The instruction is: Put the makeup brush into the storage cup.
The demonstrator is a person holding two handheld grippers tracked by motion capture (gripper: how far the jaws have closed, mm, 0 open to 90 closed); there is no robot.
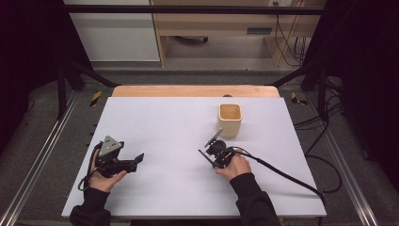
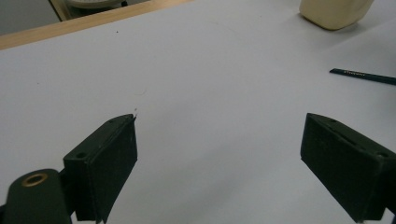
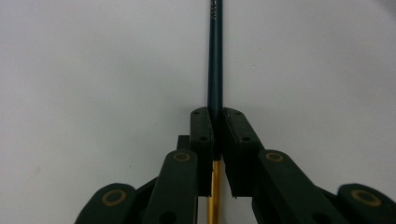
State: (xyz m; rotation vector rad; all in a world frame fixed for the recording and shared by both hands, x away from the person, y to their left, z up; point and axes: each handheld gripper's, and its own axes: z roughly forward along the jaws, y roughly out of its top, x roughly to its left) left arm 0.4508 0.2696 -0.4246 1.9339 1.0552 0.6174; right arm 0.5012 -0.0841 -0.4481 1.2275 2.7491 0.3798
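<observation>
A white surface (image 1: 164,141) lies over a wooden top, with grey floor and pale cabinets beyond. The right gripper (image 3: 215,122) has its fingers pinching a dark pencil (image 3: 215,56) near a cream cup (image 1: 230,119). The left gripper (image 2: 219,149) rests with its fingers spread.

Two grippers low on the desk (image 1: 179,117), cup behind

Left gripper (image 1: 139,157) sits at the near left, well apart from the right gripper (image 1: 207,157) near the middle; the pencil (image 3: 215,56) lies between its fingers (image 3: 201,130), and the cup (image 1: 230,120) stands just behind it, toward the far right.
</observation>
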